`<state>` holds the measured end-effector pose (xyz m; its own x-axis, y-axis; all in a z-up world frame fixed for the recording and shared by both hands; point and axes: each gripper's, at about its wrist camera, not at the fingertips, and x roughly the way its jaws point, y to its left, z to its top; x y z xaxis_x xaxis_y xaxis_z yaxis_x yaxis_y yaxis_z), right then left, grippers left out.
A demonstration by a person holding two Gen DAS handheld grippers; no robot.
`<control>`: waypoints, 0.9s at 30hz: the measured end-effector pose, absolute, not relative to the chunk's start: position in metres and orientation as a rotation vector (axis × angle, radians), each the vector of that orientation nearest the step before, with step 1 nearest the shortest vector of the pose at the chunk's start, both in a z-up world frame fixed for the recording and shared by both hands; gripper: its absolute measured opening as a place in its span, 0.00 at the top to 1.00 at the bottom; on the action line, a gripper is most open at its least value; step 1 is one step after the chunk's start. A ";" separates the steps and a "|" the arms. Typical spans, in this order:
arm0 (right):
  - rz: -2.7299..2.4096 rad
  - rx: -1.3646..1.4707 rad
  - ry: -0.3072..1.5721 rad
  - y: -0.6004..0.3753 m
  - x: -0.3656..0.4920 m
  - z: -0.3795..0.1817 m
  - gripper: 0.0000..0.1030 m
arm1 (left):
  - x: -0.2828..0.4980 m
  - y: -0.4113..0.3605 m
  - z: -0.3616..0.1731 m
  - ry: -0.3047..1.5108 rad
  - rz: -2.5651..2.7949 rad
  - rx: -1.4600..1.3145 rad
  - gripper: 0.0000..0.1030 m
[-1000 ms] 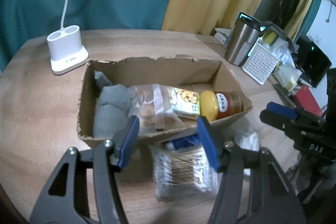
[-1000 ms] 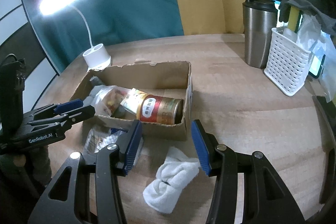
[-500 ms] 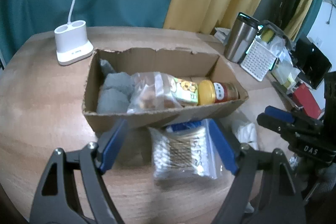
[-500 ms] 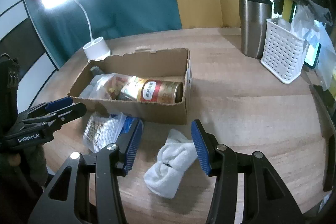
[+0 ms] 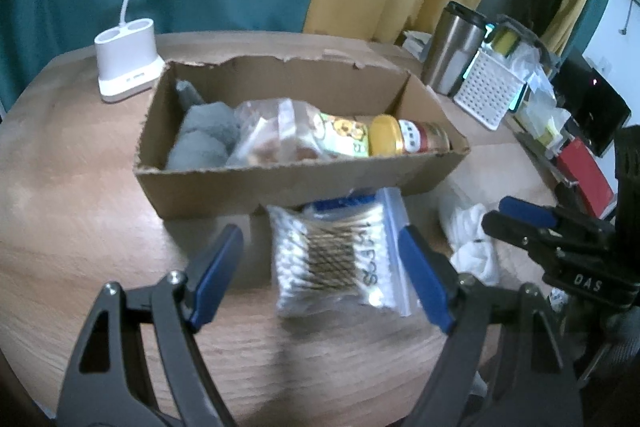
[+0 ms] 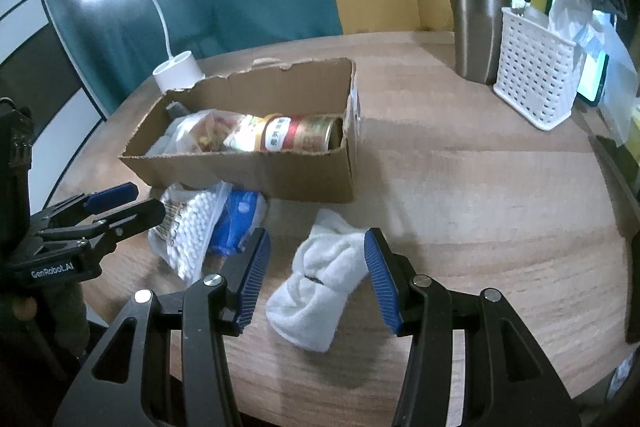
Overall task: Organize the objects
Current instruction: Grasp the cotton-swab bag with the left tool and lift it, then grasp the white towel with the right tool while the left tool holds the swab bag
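Observation:
A torn cardboard box [image 5: 280, 183] on the round wooden table holds a grey cloth [image 5: 204, 135], a clear snack bag [image 5: 276, 135] and a yellow-lidded jar [image 5: 404, 139] lying on its side. In front of the box lies a zip bag of cotton swabs [image 5: 336, 259]. My left gripper [image 5: 320, 243] hangs open just over it, one finger on each side and neither pad touching. A rolled white cloth [image 6: 320, 287] lies to the right of the bag. My right gripper [image 6: 316, 247] stands open above the cloth, its pads apart from it.
A white lamp base [image 5: 126, 63] stands behind the box on the left. At the back right are a steel tumbler [image 6: 476, 23] and a white basket [image 6: 536, 83] stuffed with items. The table's edge [image 6: 400, 415] runs close under the right gripper.
The left gripper's jaws have spread wider and it has sunk toward the swab bag. The right gripper has come down closer to the white cloth, its opening unchanged.

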<state>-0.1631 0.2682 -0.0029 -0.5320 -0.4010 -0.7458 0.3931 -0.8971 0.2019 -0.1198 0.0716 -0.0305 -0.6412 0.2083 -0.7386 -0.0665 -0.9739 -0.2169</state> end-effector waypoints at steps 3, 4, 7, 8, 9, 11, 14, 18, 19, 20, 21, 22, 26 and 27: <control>-2.408 1.191 -0.016 0.270 -0.163 -0.007 0.50 | -0.120 0.076 -0.034 -0.239 2.696 -1.264 0.21; -2.407 1.194 -0.017 0.270 -0.163 -0.008 0.50 | -0.121 0.077 -0.035 -0.236 2.694 -1.269 0.21; -2.401 1.207 -0.018 0.271 -0.164 -0.011 0.50 | -0.123 0.081 -0.039 -0.223 2.685 -1.280 0.21; -2.399 1.211 -0.020 0.272 -0.164 -0.012 0.50 | -0.124 0.083 -0.041 -0.217 2.681 -1.286 0.21; -2.396 1.217 -0.021 0.272 -0.165 -0.014 0.50 | -0.126 0.084 -0.042 -0.212 2.674 -1.294 0.21; -2.394 1.227 -0.023 0.273 -0.165 -0.016 0.50 | -0.127 0.087 -0.045 -0.204 2.668 -1.303 0.21; -2.387 1.241 -0.029 0.274 -0.167 -0.020 0.50 | -0.130 0.091 -0.048 -0.187 2.665 -1.319 0.21; -2.374 1.259 -0.034 0.274 -0.169 -0.024 0.50 | -0.134 0.094 -0.052 -0.160 2.665 -1.341 0.21; -2.370 1.263 -0.035 0.274 -0.170 -0.025 0.50 | -0.135 0.094 -0.053 -0.156 2.664 -1.346 0.21; -2.365 1.266 -0.036 0.273 -0.171 -0.027 0.50 | -0.136 0.094 -0.054 -0.151 2.665 -1.348 0.21; -2.359 1.268 -0.039 0.273 -0.171 -0.028 0.50 | -0.136 0.095 -0.055 -0.142 2.664 -1.351 0.21; -2.355 1.269 -0.039 0.273 -0.172 -0.029 0.50 | -0.137 0.095 -0.056 -0.134 2.664 -1.355 0.21; -2.343 1.271 -0.039 0.271 -0.175 -0.031 0.50 | -0.140 0.096 -0.060 -0.119 2.663 -1.372 0.21; -2.338 1.272 -0.039 0.271 -0.176 -0.032 0.50 | -0.141 0.096 -0.062 -0.123 2.657 -1.381 0.21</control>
<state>-0.1760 0.2707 -0.0323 -0.4567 -0.4185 -0.7851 0.3920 -0.8868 0.2448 -0.1412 0.0956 -0.0622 -0.5671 0.1656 -0.8068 -0.0905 -0.9862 -0.1388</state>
